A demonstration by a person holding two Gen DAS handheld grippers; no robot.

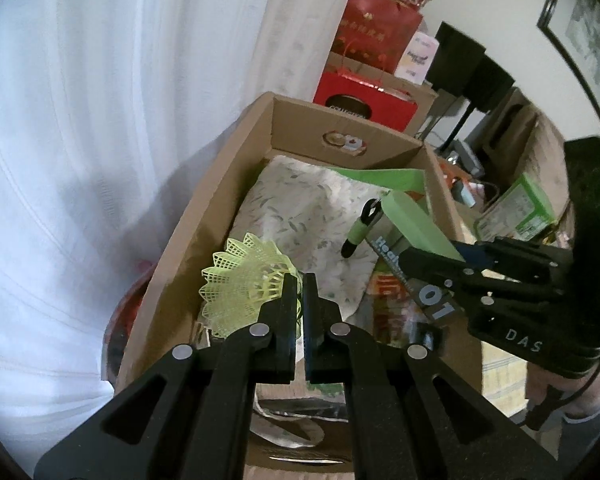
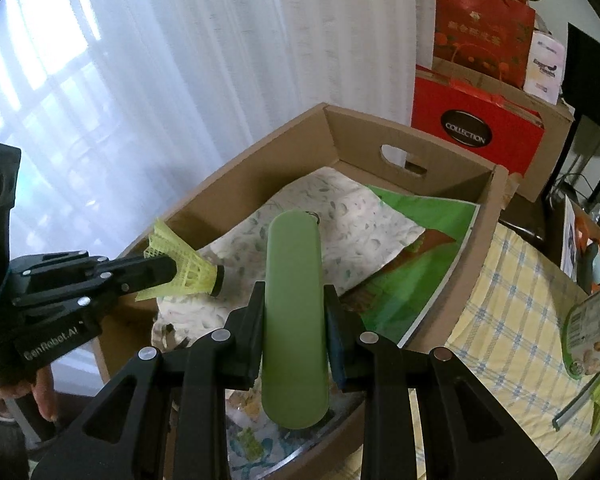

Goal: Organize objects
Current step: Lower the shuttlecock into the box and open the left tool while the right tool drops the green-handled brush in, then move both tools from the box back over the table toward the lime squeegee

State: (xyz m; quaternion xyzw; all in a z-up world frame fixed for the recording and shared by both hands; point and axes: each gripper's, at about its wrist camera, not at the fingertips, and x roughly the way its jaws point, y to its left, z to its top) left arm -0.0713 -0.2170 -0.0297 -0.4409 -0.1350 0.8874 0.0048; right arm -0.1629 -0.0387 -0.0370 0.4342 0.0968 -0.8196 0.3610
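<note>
The bottom of the cardboard box [image 2: 412, 148] is lying mostly hidden under a leaf-print cloth [image 2: 352, 216] and a green printed sheet [image 2: 432, 220], and the packets at its near end are sitting behind the gripper linkages, too blurred to read. A small black-and-green item [image 1: 358, 232] is hanging off the far end of the green case; what it is cannot be made out. The person's hands are showing only as slivers at the frame edges.

Behind the box, red gift bags [image 2: 476, 120] and a brown carton are standing stacked against a white curtain [image 2: 180, 60]. A yellow checked cloth [image 2: 512, 300] is covering the surface to the right of the box, where a green-labelled package [image 2: 588, 336] is getting cut off by the frame edge.

The left hand-held gripper [image 1: 299, 284] is pinching the yellow-green shuttlecock [image 1: 244, 284] by its mesh skirt, holding it on its side above the box's near left corner, its dark cork tip pointing toward the box's middle. The right hand-held gripper [image 2: 294, 304] is clamping the green case [image 2: 294, 308], a smooth oblong with rounded ends, lengthwise between its jaws, hovering over the near end of the box, close to the shuttlecock but apart from it.
</note>
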